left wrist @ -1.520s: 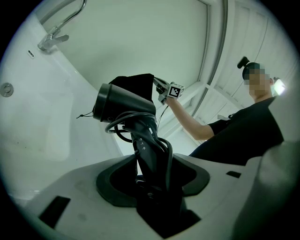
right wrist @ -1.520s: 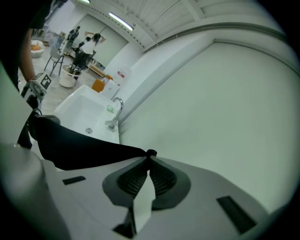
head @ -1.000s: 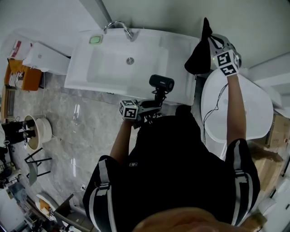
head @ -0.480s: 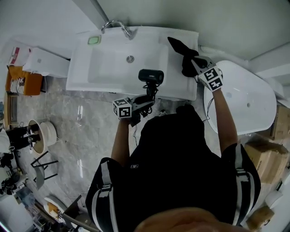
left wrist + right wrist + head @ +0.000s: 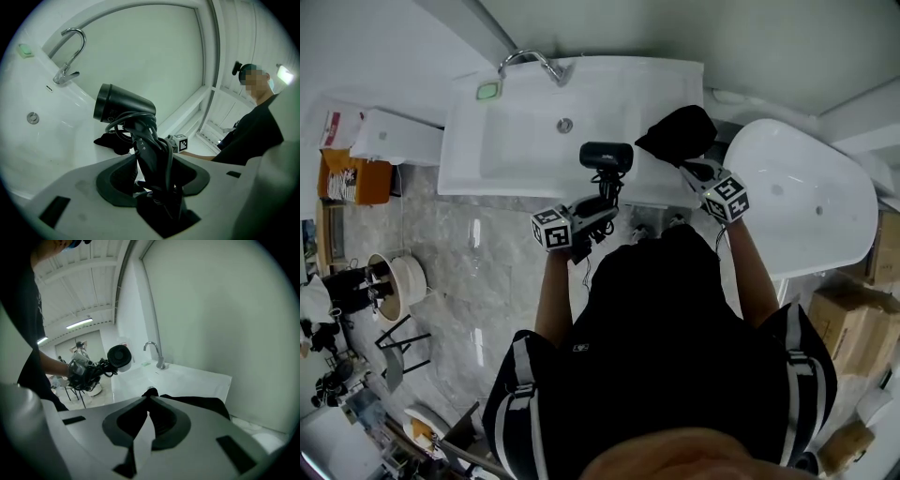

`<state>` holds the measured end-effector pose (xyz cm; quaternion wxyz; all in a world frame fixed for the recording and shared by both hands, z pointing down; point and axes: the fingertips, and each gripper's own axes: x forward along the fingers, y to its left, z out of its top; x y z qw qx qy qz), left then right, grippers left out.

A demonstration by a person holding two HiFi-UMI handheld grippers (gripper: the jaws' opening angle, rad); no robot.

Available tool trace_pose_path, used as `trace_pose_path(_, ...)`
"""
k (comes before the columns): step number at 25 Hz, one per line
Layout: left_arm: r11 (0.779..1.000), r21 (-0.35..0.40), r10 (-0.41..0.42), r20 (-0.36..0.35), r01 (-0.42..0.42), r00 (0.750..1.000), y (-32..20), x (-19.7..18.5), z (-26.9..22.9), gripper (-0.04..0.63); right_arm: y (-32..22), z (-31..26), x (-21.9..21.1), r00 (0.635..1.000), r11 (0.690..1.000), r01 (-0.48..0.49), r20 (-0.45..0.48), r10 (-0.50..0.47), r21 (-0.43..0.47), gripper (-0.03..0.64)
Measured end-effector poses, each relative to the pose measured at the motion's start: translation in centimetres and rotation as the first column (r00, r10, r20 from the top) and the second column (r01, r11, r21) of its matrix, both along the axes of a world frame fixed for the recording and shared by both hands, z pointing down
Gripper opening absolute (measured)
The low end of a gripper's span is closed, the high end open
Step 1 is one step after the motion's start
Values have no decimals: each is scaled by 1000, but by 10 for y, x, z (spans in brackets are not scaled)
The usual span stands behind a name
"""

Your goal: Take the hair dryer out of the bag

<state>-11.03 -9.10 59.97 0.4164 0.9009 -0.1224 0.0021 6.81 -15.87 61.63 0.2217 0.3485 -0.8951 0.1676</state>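
Head view: the left gripper (image 5: 602,208) is clamped on the handle of the hair dryer (image 5: 607,157), which sticks up at its 12 o'clock over the sink (image 5: 469,159) edge. The bag (image 5: 678,133) lies at the dryer's 2 o'clock, with the right gripper (image 5: 692,171) at the bag's 6.

Left gripper view: jaws squeeze the cord-wrapped handle, dryer body at 11 o'clock.

Right gripper view: jaws pinched onto black bag fabric, dryer off at 11 o'clock, out of the bag.
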Motion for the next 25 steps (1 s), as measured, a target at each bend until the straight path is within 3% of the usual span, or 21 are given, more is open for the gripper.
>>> trace_pose_path(8,999,-20,-26,16,27,1000,2,46,2,201,47,28,-4,990,986,130,58,-125,-108,71)
trace_pose_path(18,995,-14,-103,16,103,995,-16,92,-3,201,47,24,15,962,958,270,81,-262,-98,71)
trace_pose_path(25,990,-8,-143,-7,143,990,-14,105,-7,201,48,29,18,951,948,298,114,-286,-107,71)
